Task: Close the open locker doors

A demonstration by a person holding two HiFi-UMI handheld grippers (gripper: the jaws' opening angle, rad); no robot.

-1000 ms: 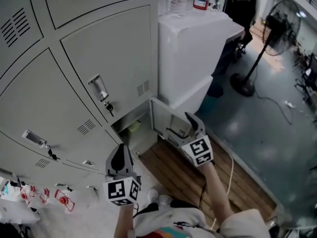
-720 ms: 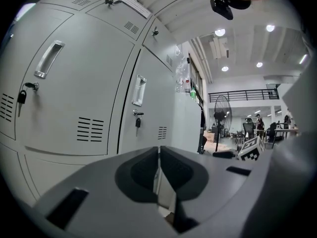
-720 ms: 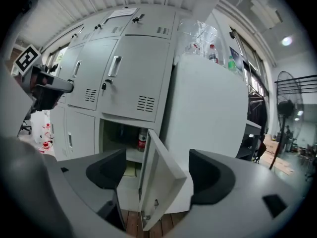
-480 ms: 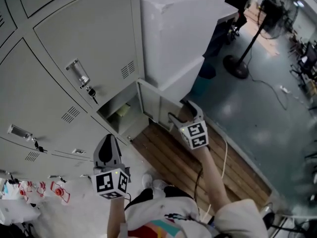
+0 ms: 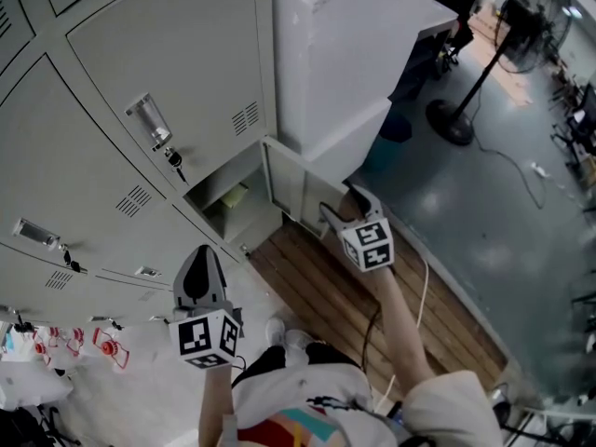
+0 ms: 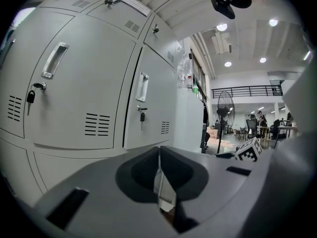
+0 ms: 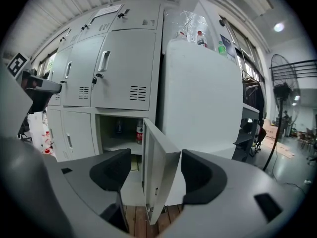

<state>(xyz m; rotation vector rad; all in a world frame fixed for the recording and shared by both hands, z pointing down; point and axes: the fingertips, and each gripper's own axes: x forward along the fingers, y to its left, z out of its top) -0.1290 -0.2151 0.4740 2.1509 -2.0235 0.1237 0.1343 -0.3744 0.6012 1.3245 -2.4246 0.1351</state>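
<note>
Need to shut the open door (image 5: 287, 186) of the bottom locker (image 5: 228, 203) right beside the white cabinet (image 5: 345, 54). Stands swung out along that cabinet's foot, baring a shelf with a bottle (image 7: 139, 131). Straddling its free edge with the right gripper (image 5: 342, 209), in front of the cabinet: jaws wide, just closing a little, panel between them, pads apparently not pressing yet. Likely lining up to catch the edge and swing it home. Keeping the left gripper (image 5: 199, 270) well away from the cabinet, jaws together on nothing, probably idle, not needed for a single door.
</note>
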